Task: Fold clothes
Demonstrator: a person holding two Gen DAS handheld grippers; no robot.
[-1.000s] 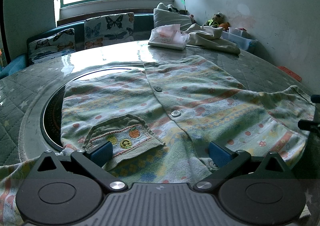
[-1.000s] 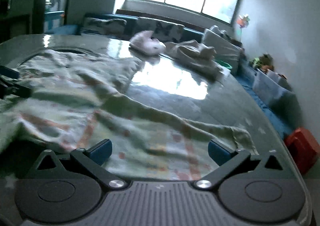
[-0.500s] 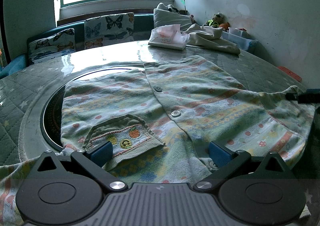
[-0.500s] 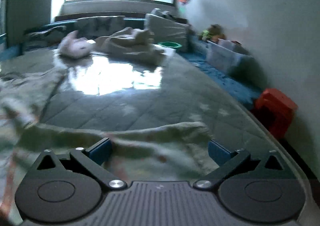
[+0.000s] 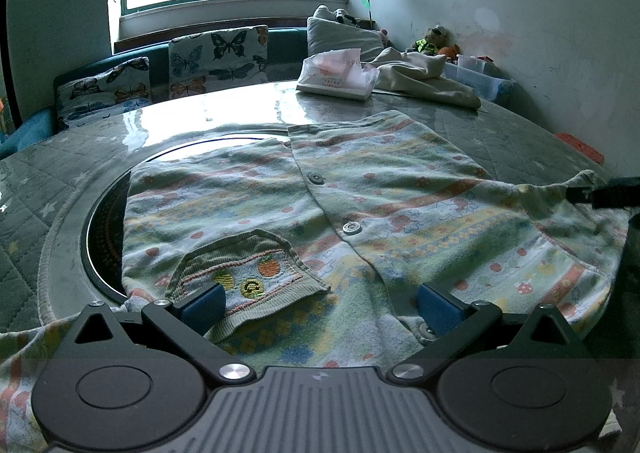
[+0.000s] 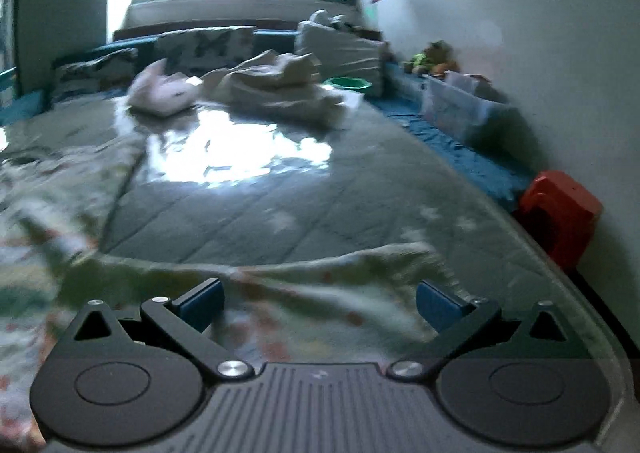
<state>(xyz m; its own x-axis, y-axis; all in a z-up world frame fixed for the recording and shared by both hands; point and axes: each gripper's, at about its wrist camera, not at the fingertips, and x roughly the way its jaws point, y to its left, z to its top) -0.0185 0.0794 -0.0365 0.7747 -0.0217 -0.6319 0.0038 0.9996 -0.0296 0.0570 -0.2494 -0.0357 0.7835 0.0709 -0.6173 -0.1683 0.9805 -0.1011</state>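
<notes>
Our shirt (image 5: 400,213) is soft, light and floppy. We should pinch its edge. Both our left claw (image 5: 320,303) and right claw (image 6: 318,301) are wide apart, grasping nothing.

both tools look alike: the left gripper (image 5: 320,303) and the right gripper (image 6: 318,301) have matte black bodies with a ribbed grey centre panel, two round black discs, silver pivot screws, triangular cut-outs in the black linkage arms, and blue fingertip pads (image 5: 202,303).
</notes>
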